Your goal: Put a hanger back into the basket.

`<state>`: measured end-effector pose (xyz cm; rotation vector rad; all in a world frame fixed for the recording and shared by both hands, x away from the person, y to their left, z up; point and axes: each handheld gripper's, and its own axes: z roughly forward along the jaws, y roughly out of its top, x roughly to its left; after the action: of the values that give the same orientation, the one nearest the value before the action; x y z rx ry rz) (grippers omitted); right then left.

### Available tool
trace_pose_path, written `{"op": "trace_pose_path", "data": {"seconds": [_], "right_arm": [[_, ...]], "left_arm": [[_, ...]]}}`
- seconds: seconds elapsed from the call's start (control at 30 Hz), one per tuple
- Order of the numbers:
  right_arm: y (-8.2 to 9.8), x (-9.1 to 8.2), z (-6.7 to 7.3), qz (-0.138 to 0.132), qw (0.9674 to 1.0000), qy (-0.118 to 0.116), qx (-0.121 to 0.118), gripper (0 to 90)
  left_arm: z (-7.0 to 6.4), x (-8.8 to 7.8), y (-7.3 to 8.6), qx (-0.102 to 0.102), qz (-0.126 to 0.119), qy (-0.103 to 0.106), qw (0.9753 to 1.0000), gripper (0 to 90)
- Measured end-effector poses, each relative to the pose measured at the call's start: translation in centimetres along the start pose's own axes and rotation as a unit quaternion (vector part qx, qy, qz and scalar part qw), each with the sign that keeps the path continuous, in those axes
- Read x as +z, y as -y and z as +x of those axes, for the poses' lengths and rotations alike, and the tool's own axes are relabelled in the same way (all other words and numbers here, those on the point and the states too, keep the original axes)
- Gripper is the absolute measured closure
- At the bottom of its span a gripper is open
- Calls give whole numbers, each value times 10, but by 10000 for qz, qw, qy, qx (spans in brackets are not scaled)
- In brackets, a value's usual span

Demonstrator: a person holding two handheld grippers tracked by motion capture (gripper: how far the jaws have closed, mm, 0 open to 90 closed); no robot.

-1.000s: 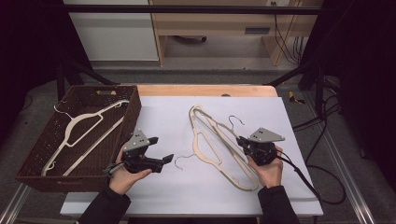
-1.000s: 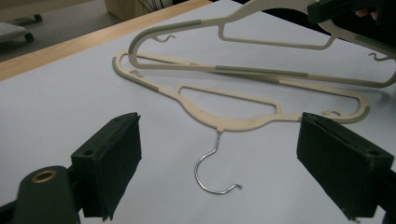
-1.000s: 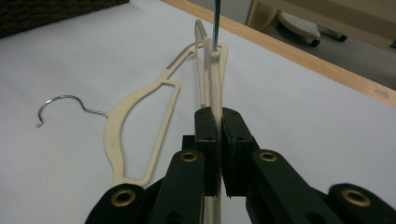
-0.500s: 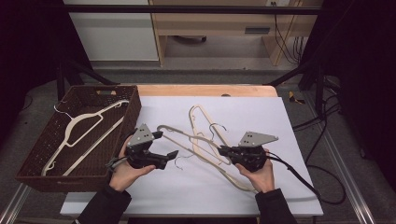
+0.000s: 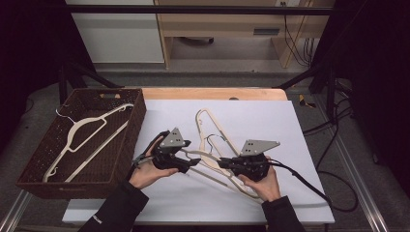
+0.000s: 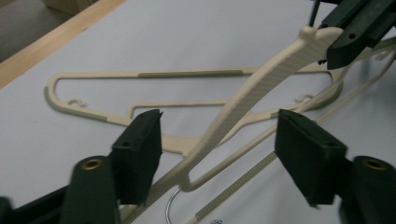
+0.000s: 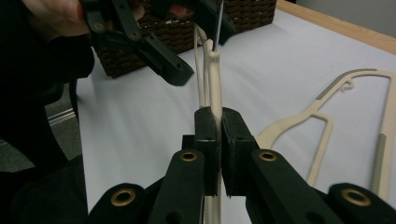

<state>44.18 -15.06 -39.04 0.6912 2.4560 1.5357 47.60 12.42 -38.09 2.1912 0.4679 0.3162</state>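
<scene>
The right gripper (image 7: 215,126) is clamped on a lifted hanger (image 5: 205,159), whose arm stretches toward the left gripper (image 6: 217,154). That one's jaws (just closing) straddle this arm without pressing yet; the basket (image 5: 138,121) is further left.

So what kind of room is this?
Probably a lab or workshop set up for recording: a table under white sheeting, handheld grippers trailing a cable, and dark frame bars around it.

Between the black left tongs (image 5: 189,165) and black right tongs (image 5: 223,165) runs a cream hanger (image 5: 207,159) with a ribbed olive strip. Left of them sits a dark brown woven basket (image 5: 138,126); beneath them lies a white sheet (image 5: 270,121).
</scene>
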Motion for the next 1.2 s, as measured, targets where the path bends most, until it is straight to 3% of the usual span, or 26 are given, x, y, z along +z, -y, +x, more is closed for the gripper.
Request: {"op": "trace_pose_path", "data": {"seconds": [0.23, 0.27, 0.5, 0.63, 0.7, 0.73, 0.93, 0.97, 1.2], "right_arm": [[1, 3, 1, 84, 9999, -118, -27, 870], [1, 3, 1, 94, 9999, -134, -27, 870], [0, 4, 1, 103, 9998, -142, 3, 853], [0, 4, 1, 121, 9996, 240, -64, 787], [1, 4, 1, 135, 9992, 354, -125, 757], [1, 5, 1, 140, 9990, 400, -153, 740], [2, 8, 1, 35, 9977, 651, -196, 597], [2, 7, 0, 22, 9975, 679, -206, 582], [-1, -4, 0, -257, 9951, 941, -126, 380]], "left_arm": [[-1, 6, -1, 308, 139, 130, 9993, 562], [-2, 6, -1, 266, 118, 172, 9994, 604], [-6, 3, 0, 451, 342, 120, 9983, 681], [-11, 2, 2, 391, 356, 276, 9982, 756], [-14, 1, 3, 396, 416, 330, 9978, 780], [-17, 2, 4, 256, 318, 361, 9985, 788], [-24, 1, 6, 223, 327, 583, 9975, 848], [-25, 2, 7, 92, 219, 656, 9976, 854], [-25, -8, 6, -189, 26, 379, 9991, 862]]}}
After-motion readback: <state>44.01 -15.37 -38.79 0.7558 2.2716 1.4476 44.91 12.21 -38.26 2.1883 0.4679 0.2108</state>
